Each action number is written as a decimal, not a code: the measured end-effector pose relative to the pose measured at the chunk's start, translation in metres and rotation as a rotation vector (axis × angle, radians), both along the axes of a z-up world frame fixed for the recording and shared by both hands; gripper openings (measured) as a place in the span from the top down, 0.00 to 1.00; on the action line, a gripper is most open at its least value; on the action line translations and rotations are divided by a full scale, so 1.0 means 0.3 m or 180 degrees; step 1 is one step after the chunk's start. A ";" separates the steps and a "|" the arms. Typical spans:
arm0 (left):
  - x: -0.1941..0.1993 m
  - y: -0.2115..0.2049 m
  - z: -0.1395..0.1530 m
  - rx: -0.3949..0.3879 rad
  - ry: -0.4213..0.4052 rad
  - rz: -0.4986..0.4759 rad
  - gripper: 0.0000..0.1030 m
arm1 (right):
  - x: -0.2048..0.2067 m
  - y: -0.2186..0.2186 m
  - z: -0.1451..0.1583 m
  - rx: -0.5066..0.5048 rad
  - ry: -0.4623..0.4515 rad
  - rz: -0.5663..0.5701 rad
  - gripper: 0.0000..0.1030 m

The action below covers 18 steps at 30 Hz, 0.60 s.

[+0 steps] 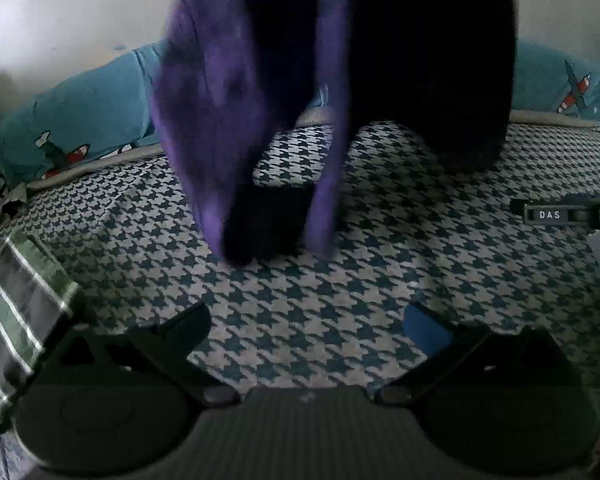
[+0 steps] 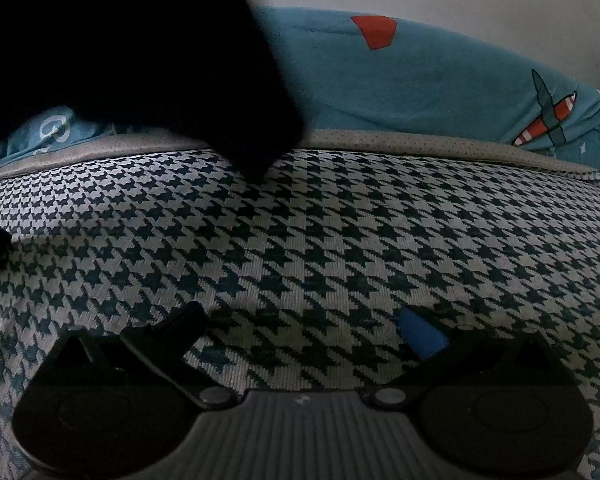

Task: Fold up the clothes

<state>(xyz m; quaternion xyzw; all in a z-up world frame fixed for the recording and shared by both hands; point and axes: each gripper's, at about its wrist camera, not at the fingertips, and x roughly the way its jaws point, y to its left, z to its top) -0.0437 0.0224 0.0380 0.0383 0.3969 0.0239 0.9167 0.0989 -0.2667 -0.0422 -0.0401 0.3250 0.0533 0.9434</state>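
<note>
Hanging ahead of the left gripper [image 1: 306, 322], spread fingers empty: purple garment [image 1: 220, 92], hem touching houndstooth bed cover [image 1: 300, 280]. Right gripper [image 2: 304, 328], fingers likewise spread, empty; dark cloth [image 2: 140, 60] up-left. Striped folded cloth [image 1: 16, 312] left.

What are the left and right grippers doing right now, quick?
Left gripper: open, holding nothing.
Right gripper: open, holding nothing.

Bed w/ navy-and-white houndstooth cover [image 1: 300, 280] fills both views. Folded green-striped cloth [image 1: 16, 320] lies on it at near left. Teal plane-print bedding [image 2: 420, 80] runs along far edge. Purple garment's [image 1: 220, 140] hem meets cover at centre.
</note>
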 end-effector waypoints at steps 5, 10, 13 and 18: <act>-0.003 0.047 -0.020 -0.0065 -0.0043 0.0100 0.00 | 0.002 -0.004 -0.001 0.0005 -0.0002 -0.0001 0.00; 0.012 0.046 -0.009 -0.0063 -0.0109 0.0186 0.00 | 0.007 -0.009 -0.001 0.0008 -0.0001 -0.0003 0.00; 0.017 0.060 -0.004 -0.0125 -0.0097 0.0222 0.00 | 0.006 -0.005 0.000 0.0003 -0.0001 -0.0003 0.00; 0.019 0.071 -0.003 -0.0109 -0.0100 0.0237 0.00 | 0.017 -0.004 -0.009 0.0001 0.0000 -0.0003 0.00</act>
